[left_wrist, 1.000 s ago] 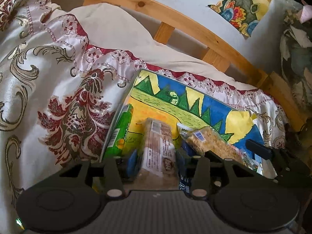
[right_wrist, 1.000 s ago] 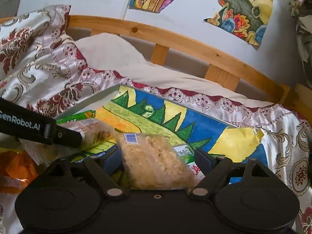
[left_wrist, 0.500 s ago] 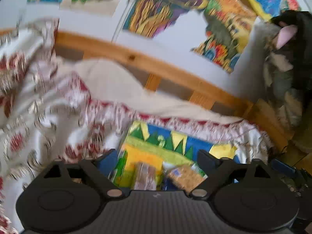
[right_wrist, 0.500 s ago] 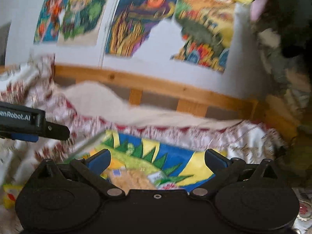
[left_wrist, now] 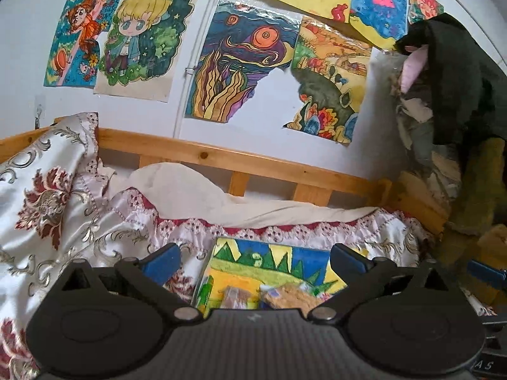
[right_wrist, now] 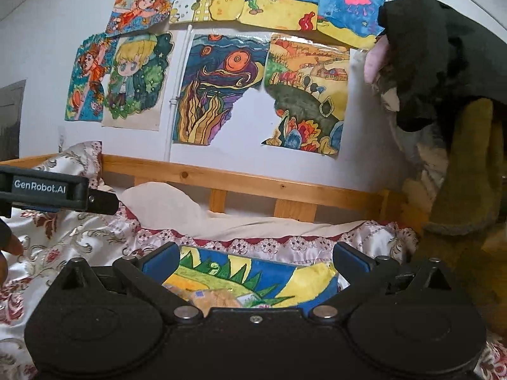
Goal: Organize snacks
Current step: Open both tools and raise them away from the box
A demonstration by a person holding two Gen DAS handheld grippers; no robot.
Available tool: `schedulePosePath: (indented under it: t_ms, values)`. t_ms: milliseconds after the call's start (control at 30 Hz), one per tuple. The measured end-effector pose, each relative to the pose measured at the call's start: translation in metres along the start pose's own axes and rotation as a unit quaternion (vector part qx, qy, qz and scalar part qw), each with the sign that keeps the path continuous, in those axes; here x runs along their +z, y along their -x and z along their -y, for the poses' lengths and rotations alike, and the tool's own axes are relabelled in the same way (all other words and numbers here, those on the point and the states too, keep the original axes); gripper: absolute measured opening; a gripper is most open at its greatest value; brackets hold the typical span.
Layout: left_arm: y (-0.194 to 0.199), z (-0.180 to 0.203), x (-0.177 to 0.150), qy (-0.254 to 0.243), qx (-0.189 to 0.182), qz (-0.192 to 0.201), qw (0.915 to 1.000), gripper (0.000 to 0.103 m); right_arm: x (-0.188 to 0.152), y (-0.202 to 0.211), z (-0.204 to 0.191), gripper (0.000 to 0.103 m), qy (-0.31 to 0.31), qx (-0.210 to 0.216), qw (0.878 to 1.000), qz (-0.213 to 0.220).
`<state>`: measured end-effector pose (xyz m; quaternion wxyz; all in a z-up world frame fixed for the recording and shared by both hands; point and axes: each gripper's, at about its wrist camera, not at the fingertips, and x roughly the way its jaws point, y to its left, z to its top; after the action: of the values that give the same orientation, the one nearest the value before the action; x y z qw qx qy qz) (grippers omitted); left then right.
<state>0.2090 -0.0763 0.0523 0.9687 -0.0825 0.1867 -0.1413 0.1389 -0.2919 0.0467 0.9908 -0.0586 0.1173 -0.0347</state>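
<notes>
A painted board (left_wrist: 272, 262) lies on the bed with three snacks on it in the left wrist view: a green pack (left_wrist: 204, 294), a brown wrapped bar (left_wrist: 236, 297) and a clear bag of yellow crumbly snack (left_wrist: 288, 296). My left gripper (left_wrist: 255, 255) hovers above and behind them, its jaws opening wide with nothing between them. My right gripper (right_wrist: 256, 255) is also open and empty, raised over the board (right_wrist: 269, 272) and the clear bag (right_wrist: 218, 299). A finger of the left gripper (right_wrist: 95, 201) shows at the left of the right wrist view.
A patterned satin bedspread (left_wrist: 63, 221) covers the bed, with a cream cover (left_wrist: 196, 190) behind it. A wooden bed rail (left_wrist: 253, 161) runs along the wall, which is hung with drawings (left_wrist: 240, 63). Piled clothes (left_wrist: 443, 110) stand at the right. A person's hand (right_wrist: 6, 253) shows at the left edge.
Both grippers opened and let go of their snacks: the left the brown bar, the right the clear bag. Both rose and drew back; the snacks stay on the board.
</notes>
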Motion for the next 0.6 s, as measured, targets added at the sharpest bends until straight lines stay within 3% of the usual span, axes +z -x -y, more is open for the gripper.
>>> schedulePosePath:
  t_ms: [367, 600]
  values:
    - [0.064, 0.010, -0.034, -0.031, 0.021, -0.018, 0.9991, 0.103, -0.025, 0.067, 0.007, 0.102, -0.041, 0.003, 0.999, -0.005]
    - [0.078, 0.011, -0.055, -0.033, 0.030, -0.050, 0.9978, 0.102, -0.041, 0.094, 0.003, 0.102, -0.064, 0.016, 0.997, -0.033]
